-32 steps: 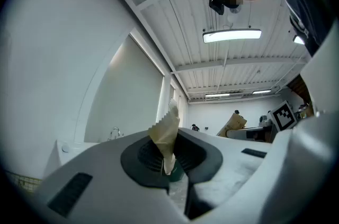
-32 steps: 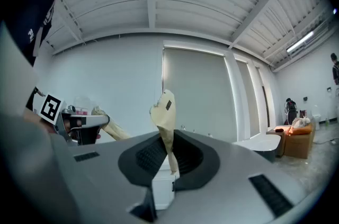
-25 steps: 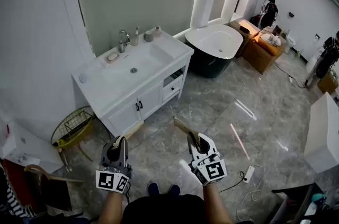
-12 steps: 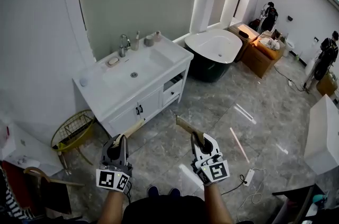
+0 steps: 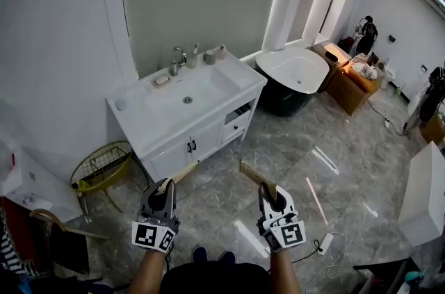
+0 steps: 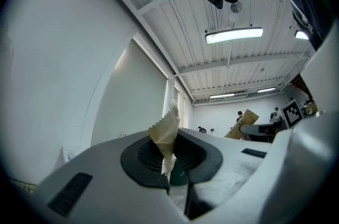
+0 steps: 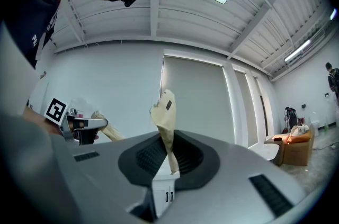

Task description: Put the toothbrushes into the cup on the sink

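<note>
Toothbrush (image 5: 183, 172) in a tan paper wrapper is clenched in your left hand-held gripper (image 5: 165, 188), at the lower left of the head view. It sticks out ahead of the jaws and slants up to the right. In the left gripper view the jaws are pressed together on the wrapper, and its serrated end rises above them. A second toothbrush (image 5: 251, 175), wrapped the same way, is grasped by your right hand-held gripper (image 5: 270, 197) at the lower centre-right, slanting up to the left. The right gripper view shows those jaws closed on the paper too. You hold the two hand-held grippers side by side and apart, over the grey marble floor (image 5: 306, 147), well short of the sink (image 5: 208, 87). That white surface stands in the upper middle of the frame. The cup (image 5: 209, 58) sits at its back edge, just right of the faucet (image 5: 179, 58) and a small bottle (image 5: 192, 62), well apart from both toothbrushes. A white bathtub (image 5: 295, 70) stands to the right of the sink
</note>
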`<state>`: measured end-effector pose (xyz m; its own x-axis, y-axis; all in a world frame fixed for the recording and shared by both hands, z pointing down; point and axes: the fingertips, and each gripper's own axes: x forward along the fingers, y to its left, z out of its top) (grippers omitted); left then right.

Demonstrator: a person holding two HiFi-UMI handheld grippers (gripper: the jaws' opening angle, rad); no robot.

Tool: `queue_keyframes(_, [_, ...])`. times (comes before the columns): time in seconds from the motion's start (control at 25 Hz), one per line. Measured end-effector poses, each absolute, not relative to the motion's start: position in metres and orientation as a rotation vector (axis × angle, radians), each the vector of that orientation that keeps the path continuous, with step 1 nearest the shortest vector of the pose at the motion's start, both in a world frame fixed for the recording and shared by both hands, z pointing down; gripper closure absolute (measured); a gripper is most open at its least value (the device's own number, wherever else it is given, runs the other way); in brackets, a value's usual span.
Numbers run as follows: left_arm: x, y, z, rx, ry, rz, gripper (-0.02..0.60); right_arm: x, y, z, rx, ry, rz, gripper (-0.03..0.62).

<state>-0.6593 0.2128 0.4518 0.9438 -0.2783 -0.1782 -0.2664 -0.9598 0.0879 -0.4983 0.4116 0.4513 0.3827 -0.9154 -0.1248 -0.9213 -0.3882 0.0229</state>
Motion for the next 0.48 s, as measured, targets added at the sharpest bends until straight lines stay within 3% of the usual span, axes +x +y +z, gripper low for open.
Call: queue_keyframes(0.48, [-0.673, 0.186, 0.449, 3.056, -0.419, -0.312, 0.537, -0.508, 0.388, 0.453, -2.581, 1.698, 0.195, 0.546])
